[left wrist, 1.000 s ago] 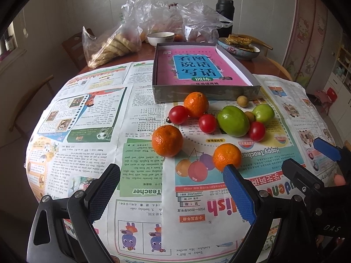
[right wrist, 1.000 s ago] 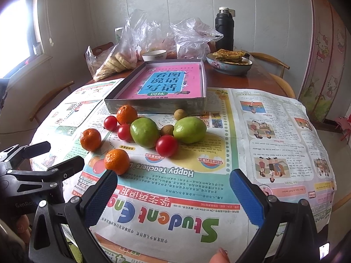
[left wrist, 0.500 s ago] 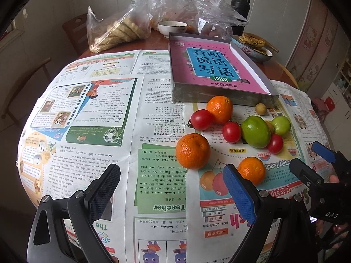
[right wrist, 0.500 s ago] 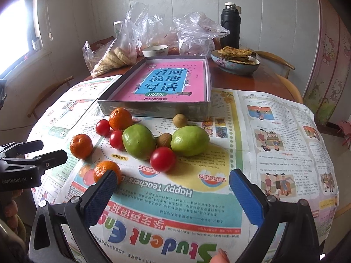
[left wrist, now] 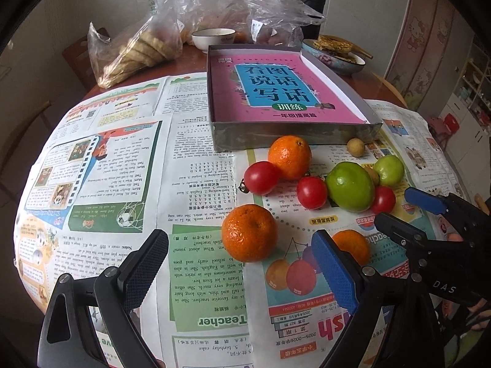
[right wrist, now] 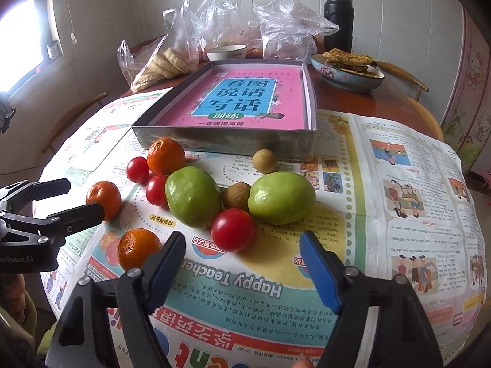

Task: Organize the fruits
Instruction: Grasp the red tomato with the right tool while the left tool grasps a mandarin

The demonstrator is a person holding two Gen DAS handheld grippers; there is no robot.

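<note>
Your left tool (left wrist: 239, 266) is spread wide and holds nothing; a mandarin (left wrist: 249, 232) lies on the newspaper (left wrist: 122, 165) just ahead of the gap, at 12 o'clock. A second mandarin (left wrist: 353, 243) sits partly hidden behind the blue right pad (left wrist: 334, 271) of that tool.

Your right tool (right wrist: 242, 263) is also spread wide and empty. A cherry tomato (right wrist: 233, 229) lies just ahead of its gap at 12 o'clock. Beyond it, two green fruits, the left green fruit (right wrist: 192, 196) at 11 o'clock and the right green fruit (right wrist: 281, 197) at 1 o'clock, flank a small brown round fruit (right wrist: 235, 196) that touches both. A pale brown round fruit (right wrist: 264, 161) lies apart, near the front wall of the shallow grey box (right wrist: 227, 141).

A third mandarin (right wrist: 165, 155) rests close to the box wall at 11 o'clock, with two more cherry tomatoes, one (right wrist: 138, 169) just beside it and one (right wrist: 157, 190) touching the left green fruit.

The box holds a pink book (right wrist: 245, 101) and contains no fruit. All fruit lies on the newspaper covering the round bench (right wrist: 396, 104).

Behind the box stand plastic bags (right wrist: 184, 46), a white bowl (right wrist: 226, 52), a black flask (right wrist: 338, 18) and a dish of flatbread (right wrist: 348, 67).
</note>
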